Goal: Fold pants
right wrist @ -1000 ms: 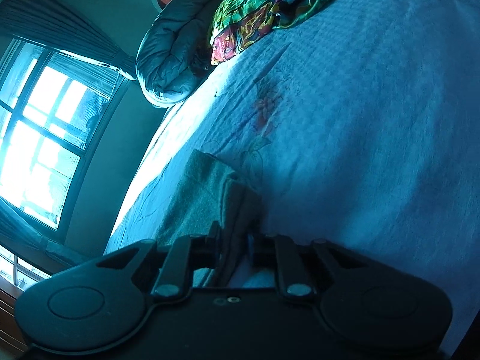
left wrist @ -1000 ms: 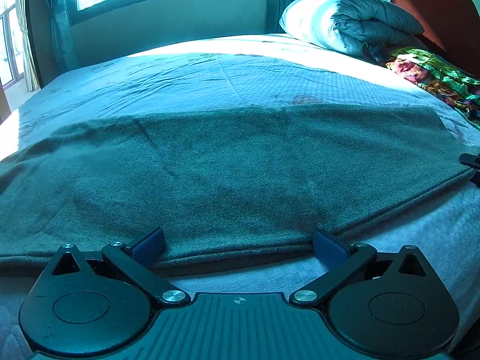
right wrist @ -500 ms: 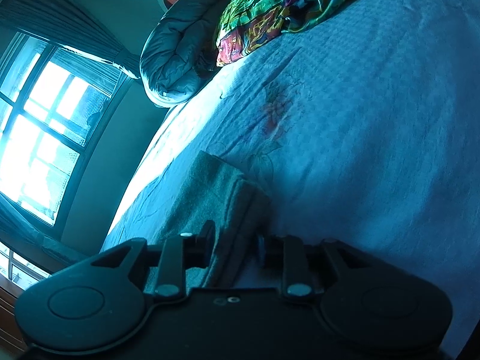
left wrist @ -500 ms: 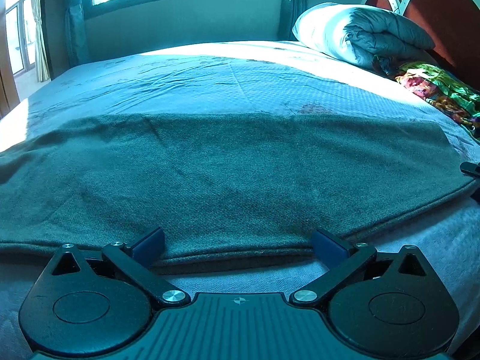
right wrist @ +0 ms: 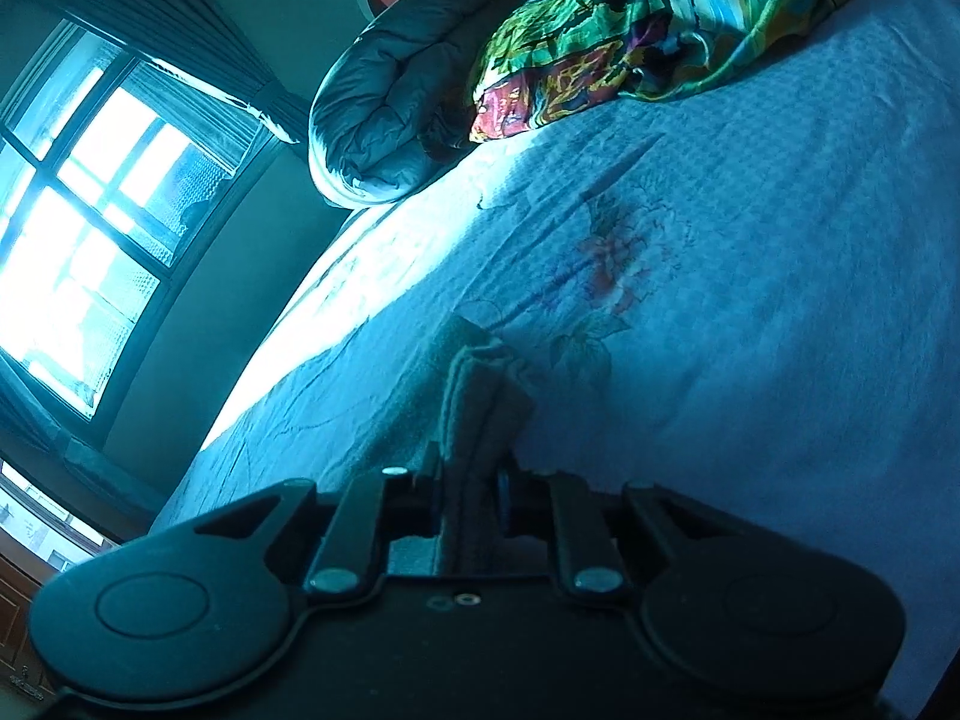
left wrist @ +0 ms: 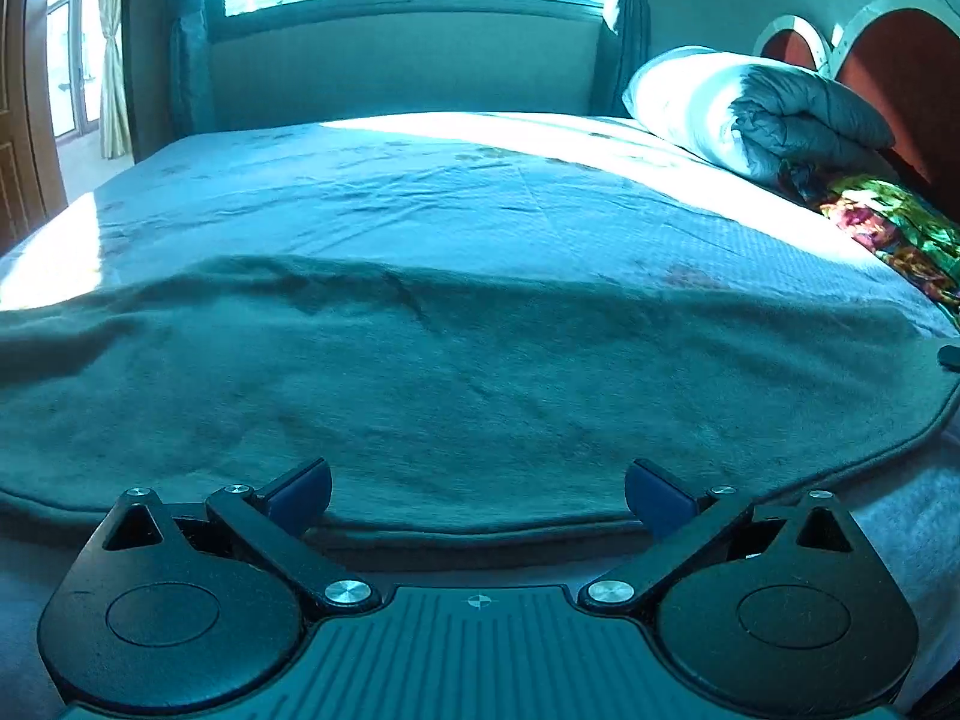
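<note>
The pants point(left wrist: 456, 384) are spread flat across the bed point(left wrist: 480, 192). The right claw point(right wrist: 468, 489) is closing, clenched on the pants' layered corner for lifting into a fold. The left claw point(left wrist: 477, 489) is held released at the near hem, nothing gripped

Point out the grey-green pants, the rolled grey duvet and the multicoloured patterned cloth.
grey-green pants point(left wrist: 456, 372): left wrist view, middle of the spread fabric.
rolled grey duvet point(left wrist: 774, 114): left wrist view, middle of the roll.
multicoloured patterned cloth point(right wrist: 630, 42): right wrist view, centre of the crumpled print.
</note>
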Motion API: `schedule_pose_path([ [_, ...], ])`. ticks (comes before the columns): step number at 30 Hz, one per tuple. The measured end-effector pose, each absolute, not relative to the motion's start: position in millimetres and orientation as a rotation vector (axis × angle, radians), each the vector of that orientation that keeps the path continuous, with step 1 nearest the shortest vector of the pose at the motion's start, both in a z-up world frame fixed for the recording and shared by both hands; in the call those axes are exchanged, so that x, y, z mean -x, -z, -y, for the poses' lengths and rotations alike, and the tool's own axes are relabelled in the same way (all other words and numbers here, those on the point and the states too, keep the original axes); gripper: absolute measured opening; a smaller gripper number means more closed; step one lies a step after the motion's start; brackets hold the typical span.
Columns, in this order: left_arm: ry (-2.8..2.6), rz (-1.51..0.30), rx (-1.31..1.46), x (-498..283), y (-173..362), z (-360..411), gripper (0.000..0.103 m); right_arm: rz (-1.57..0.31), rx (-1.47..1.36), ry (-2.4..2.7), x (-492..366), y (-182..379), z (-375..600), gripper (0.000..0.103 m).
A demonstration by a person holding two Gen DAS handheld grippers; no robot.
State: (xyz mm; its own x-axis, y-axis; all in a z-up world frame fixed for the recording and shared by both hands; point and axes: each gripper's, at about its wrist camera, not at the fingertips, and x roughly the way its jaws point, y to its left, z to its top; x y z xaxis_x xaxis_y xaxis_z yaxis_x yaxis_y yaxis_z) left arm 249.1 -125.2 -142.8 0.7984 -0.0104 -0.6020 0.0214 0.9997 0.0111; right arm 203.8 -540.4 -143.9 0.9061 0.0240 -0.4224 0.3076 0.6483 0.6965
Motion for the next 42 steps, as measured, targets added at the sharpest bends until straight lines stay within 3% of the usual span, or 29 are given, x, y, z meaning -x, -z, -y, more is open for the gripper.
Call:
schedule_pose_path([
  [8, -0.195, -0.645, 0.051, -233.4, 141.2, -36.8, 0.103, -0.362, -0.649, -0.122, -227.2, 73.0, 409.6, 0.007],
  [14, -0.273, -0.615, 0.122, -218.2, 142.2, -99.6, 0.103, -0.439, -0.561, -0.387, -238.6, 78.8, 268.7, 0.008],
  [17, -0.317, -0.621, 0.147, -213.5, 148.5, -122.6, 0.103, -0.592, -0.436, -0.596, -241.3, 100.4, 191.6, 0.028],
  [18, -0.321, -0.636, 0.162, -213.8, 151.3, -129.3, 0.103, -0.625, -0.412, -0.617, -237.7, 105.5, 177.9, 0.03],
  [27, -0.094, -0.588, 0.246, -225.2, 144.3, -100.9, 0.103, -0.556, -0.565, -0.385, -218.9, 104.7, 286.2, 0.032],
  [33, 0.041, -0.687, 0.225, -257.5, 147.4, -49.8, 0.102, -0.509, -0.565, -0.297, -208.8, 108.5, 325.6, 0.037],
  [35, 0.053, -0.733, 0.203, -266.5, 155.5, -38.7, 0.06, -0.515, -0.594, -0.281, -210.1, 114.9, 330.8, 0.039],
  [37, 0.072, -0.746, 0.199, -269.3, 159.1, -34.1, 0.047, -0.508, -0.631, -0.298, -208.7, 119.2, 335.6, 0.044],
  [40, 0.063, -0.741, 0.168, -264.9, 158.9, -30.3, 0.046, -0.519, -0.694, -0.347, -211.0, 129.9, 334.4, 0.06],
  [42, 0.057, -0.741, 0.16, -263.4, 159.3, -29.2, 0.046, -0.699, -0.68, -0.297, -230.9, 152.4, 325.1, 0.059],
])
